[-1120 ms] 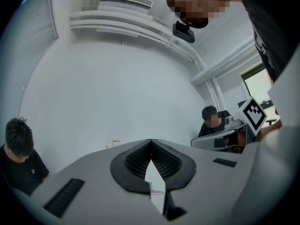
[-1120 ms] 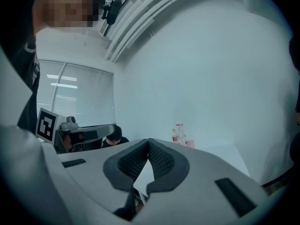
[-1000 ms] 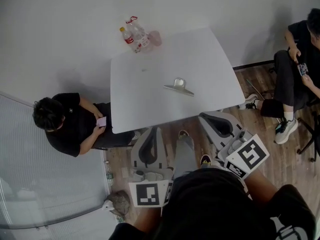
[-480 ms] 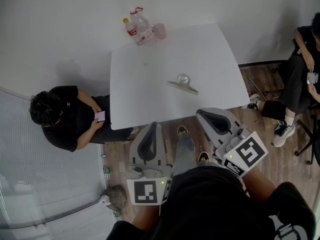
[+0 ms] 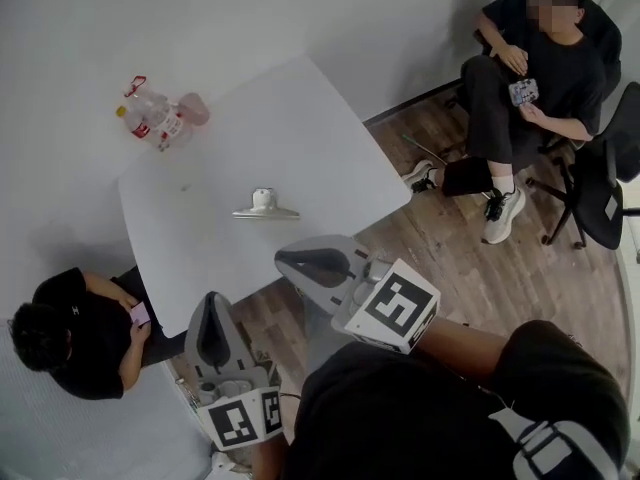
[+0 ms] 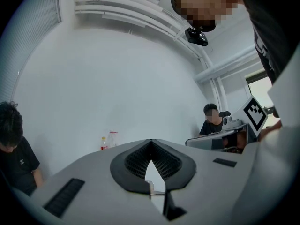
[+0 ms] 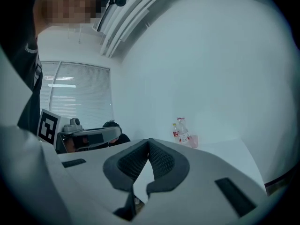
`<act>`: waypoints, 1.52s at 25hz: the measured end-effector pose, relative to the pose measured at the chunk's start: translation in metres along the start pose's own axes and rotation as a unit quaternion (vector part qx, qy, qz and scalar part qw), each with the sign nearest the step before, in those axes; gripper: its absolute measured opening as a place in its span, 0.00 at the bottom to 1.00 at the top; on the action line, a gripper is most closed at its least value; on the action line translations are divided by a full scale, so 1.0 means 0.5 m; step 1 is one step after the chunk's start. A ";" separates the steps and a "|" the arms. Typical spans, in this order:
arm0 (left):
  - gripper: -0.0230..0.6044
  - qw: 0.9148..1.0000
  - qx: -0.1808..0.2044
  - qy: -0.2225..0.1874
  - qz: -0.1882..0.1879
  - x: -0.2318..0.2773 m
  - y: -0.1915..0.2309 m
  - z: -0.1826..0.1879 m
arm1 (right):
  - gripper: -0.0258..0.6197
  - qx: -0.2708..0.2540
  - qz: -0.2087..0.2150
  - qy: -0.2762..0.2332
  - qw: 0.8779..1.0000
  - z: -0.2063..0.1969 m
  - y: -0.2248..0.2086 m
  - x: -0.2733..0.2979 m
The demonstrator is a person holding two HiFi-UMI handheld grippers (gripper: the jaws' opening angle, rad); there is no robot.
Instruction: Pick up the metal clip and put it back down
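- The metal clip point(image 5: 265, 206) lies on the white table point(image 5: 330, 138), toward its front edge, with nothing touching it.
- The left gripper point(image 5: 207, 301) is by the table's front edge, jaws closed together and empty.
- The right gripper point(image 5: 287, 259) is also by that edge, jaws closed and empty.
- Bottles point(image 5: 150, 118) stand at the far corner.

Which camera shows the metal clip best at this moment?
The head view: the metal clip lies whole and in plain sight on the white table. The left gripper view gives at most a thin, uncertain sliver low in frame. The right gripper view shows none that I can make out.
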State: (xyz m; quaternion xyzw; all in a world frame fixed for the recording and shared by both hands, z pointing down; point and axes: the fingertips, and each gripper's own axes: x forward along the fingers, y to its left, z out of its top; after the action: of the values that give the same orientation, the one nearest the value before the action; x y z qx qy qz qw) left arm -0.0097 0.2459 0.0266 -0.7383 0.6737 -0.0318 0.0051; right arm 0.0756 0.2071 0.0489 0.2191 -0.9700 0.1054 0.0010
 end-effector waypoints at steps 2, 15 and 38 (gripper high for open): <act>0.07 1.000 -0.003 0.004 -0.003 0.021 0.007 -0.008 | 0.07 -0.002 0.000 0.002 1.000 -0.002 -0.013 0.017; 0.07 0.999 -0.030 0.006 -0.036 0.145 0.060 -0.027 | 0.07 -0.023 -0.012 0.021 0.999 0.015 -0.078 0.111; 0.07 0.992 -0.077 0.018 -0.093 0.309 0.241 -0.087 | 0.07 -0.048 -0.092 0.081 0.991 0.045 -0.270 0.253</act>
State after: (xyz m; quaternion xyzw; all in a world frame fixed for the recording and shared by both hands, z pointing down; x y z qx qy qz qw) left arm -0.1179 0.0827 0.0701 -0.7953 0.6025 0.0063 -0.0673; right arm 0.0199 0.0297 0.0605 0.2979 -0.9463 0.0756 0.1001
